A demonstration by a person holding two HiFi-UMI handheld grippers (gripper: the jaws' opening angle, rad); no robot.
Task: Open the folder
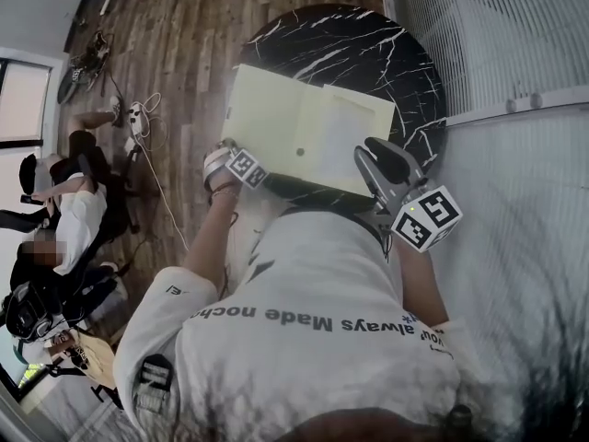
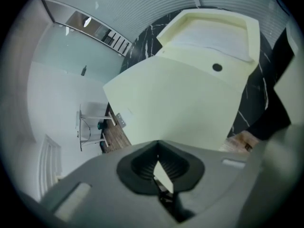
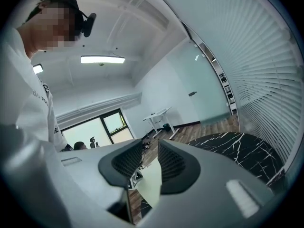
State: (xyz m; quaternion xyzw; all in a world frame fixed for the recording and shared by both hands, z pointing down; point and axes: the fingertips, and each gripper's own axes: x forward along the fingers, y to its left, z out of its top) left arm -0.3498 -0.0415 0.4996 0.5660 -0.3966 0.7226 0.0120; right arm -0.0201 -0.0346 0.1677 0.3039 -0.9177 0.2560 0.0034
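Note:
A pale yellow folder (image 1: pixel 294 127) lies flat on the round black marble table (image 1: pixel 350 44), with a small dark snap button (image 2: pixel 217 67) on its flap. My left gripper (image 1: pixel 237 155) is at the folder's near left corner, pointing steeply down. In the left gripper view its pads meet at the tips (image 2: pixel 158 148), and the folder (image 2: pixel 180 99) fills the view beyond them. My right gripper (image 1: pixel 373 155) hovers over the folder's near right corner and points almost level. Its jaws (image 3: pixel 146 160) stand apart with nothing pressed between them. The folder (image 3: pixel 151 184) shows through the gap.
White slatted blinds (image 1: pixel 497 35) close off the right side, right next to the table. Wooden floor with cables (image 1: pixel 152 145) lies to the left, where a seated person (image 1: pixel 64 219) and chairs are. A white desk (image 3: pixel 159 115) stands across the room.

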